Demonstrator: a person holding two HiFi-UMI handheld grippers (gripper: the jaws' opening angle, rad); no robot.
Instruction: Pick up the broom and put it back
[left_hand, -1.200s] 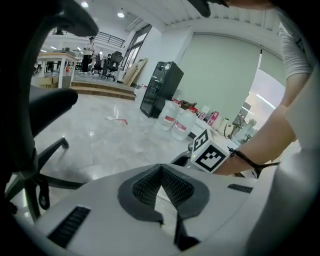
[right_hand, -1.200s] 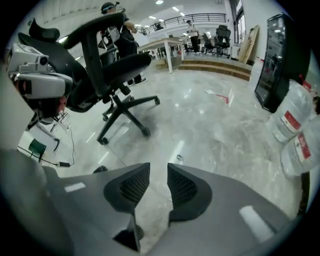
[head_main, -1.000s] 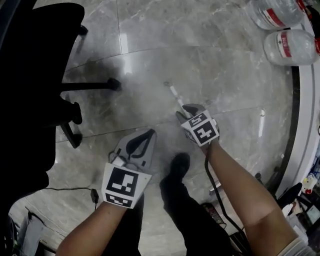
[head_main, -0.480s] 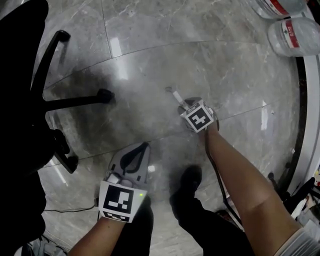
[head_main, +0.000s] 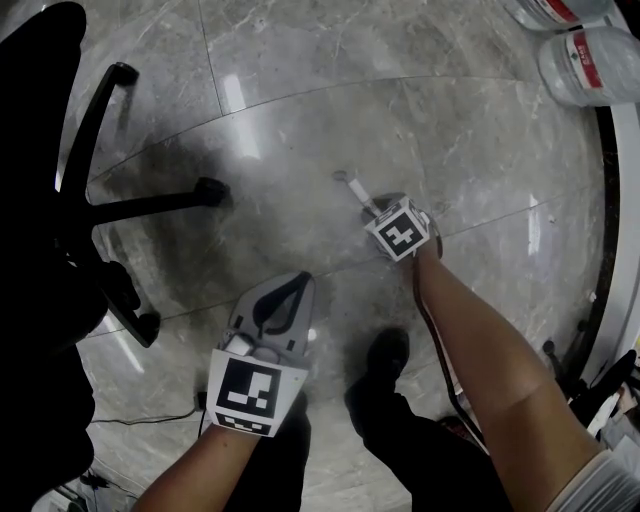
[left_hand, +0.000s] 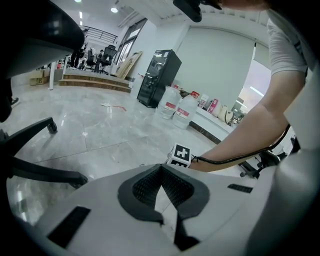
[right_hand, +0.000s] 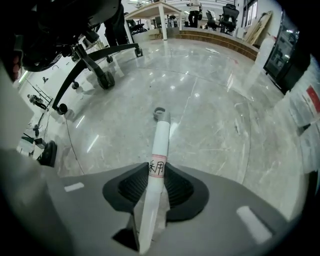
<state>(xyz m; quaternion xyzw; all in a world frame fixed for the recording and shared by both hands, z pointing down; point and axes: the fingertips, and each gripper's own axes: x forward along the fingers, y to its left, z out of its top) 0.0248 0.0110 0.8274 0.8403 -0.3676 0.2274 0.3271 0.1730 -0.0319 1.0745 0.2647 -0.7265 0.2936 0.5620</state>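
The broom's white handle (head_main: 352, 185) lies on the grey marble floor; only its end with a grey cap and a labelled band (right_hand: 161, 135) shows, and the brush head is out of view. My right gripper (head_main: 377, 208) points steeply down over it. Its jaws are closing with the handle between them, and both pads touch the handle's sides at the band (right_hand: 158, 170). My left gripper (head_main: 298, 283) hangs lower left, apart from the broom. Its jaws are shut with the tips meeting (left_hand: 161, 167) and nothing in them.
A black office chair's wheeled base (head_main: 150, 205) spreads at the left, close to my left gripper. Large water jugs (head_main: 590, 65) stand at the top right beside a raised white ledge (head_main: 625, 200). A thin cable (head_main: 150, 415) runs along the floor at the lower left. The person's dark shoe (head_main: 385, 355) sits between the arms.
Both grippers have sunk toward the floor. The right one came down over the end of the handle and now has it between its jaws.
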